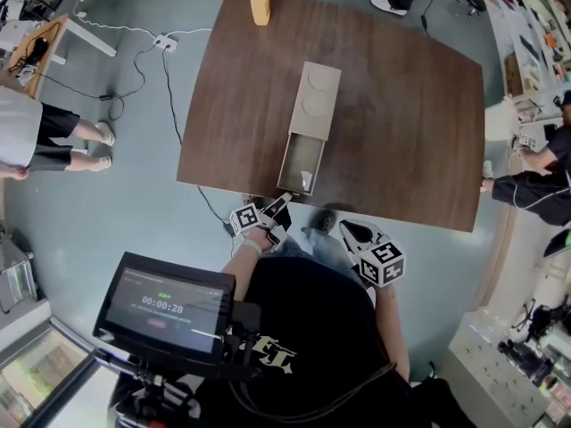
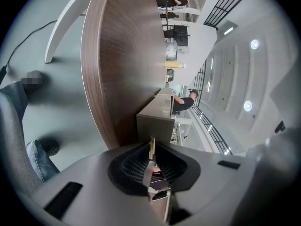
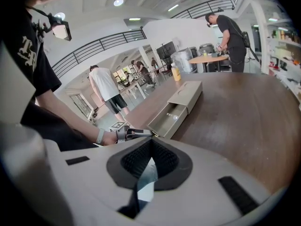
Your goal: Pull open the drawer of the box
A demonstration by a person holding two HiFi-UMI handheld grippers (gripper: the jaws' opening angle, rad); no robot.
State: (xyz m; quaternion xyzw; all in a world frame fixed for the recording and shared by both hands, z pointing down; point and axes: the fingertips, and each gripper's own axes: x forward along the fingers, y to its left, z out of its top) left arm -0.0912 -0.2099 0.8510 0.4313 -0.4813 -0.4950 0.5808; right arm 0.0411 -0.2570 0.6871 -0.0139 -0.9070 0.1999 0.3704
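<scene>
A long beige box [image 1: 319, 96] lies on the brown table [image 1: 401, 123]. Its drawer [image 1: 302, 160] is pulled out toward the near table edge, and a small pale object lies inside near the front. My left gripper [image 1: 284, 203] is at the drawer's front end. In the left gripper view it [image 2: 151, 147] is shut on a thin olive pull tab [image 2: 151, 150] sticking out from the drawer front [image 2: 155, 124]. My right gripper [image 1: 350, 231] hangs off the table's near edge, right of the drawer, shut on nothing [image 3: 150, 145]. The right gripper view shows the open drawer [image 3: 167, 119] from the side.
A yellow bottle [image 1: 260, 5] stands at the table's far edge. A monitor on a rig [image 1: 165, 306] is at my lower left. People stand left [image 1: 36, 136] and right [image 1: 535, 185] of the table. Cables [image 1: 134, 65] trail on the floor.
</scene>
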